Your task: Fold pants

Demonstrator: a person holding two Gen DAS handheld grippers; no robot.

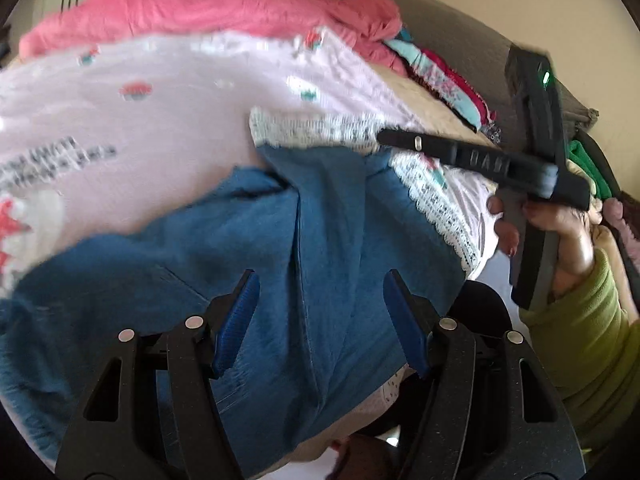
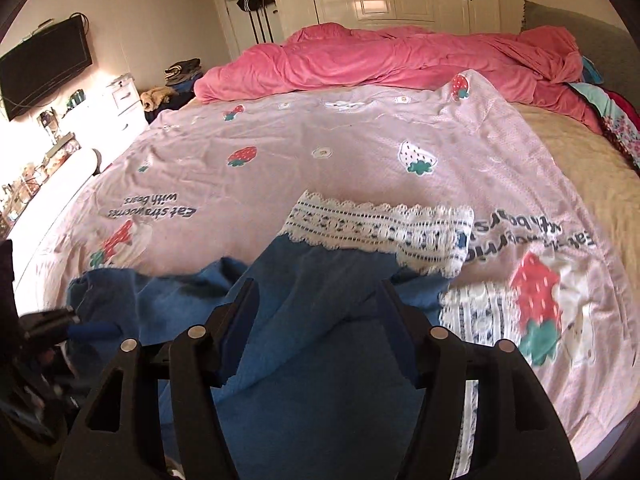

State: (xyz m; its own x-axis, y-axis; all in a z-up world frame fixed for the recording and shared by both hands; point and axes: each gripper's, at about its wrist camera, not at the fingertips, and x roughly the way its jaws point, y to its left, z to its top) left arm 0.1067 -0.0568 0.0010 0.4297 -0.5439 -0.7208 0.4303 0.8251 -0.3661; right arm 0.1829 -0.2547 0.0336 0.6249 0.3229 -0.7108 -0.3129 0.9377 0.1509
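The pants (image 2: 304, 320) — blue, with white lace cuffs (image 2: 384, 232) — lie rumpled on the pink strawberry sheet (image 2: 320, 152), well short of the pink blanket (image 2: 380, 60) heaped at the sheet's far edge.

Left of the pants' middle seam, the left gripper (image 1: 320, 312) hovers over the cloth with its jaws apart and nothing between them. The fabric on that side is bunched into a thick ridge. If the jaws close there they could catch several layers at once, and the fold would come out lumpy.

At the seam itself the two legs overlap unevenly — one cuff lies farther up the sheet than the other, so a fold made now would likely lock in that skew.

Right of the seam, the right gripper (image 2: 316, 320) also stands open and empty above the cloth. The sheet lies directly under the thin pants, and a low pinch might grab it too and drag it along. Blur in both views hints at quick motion, which risks a missed grasp.
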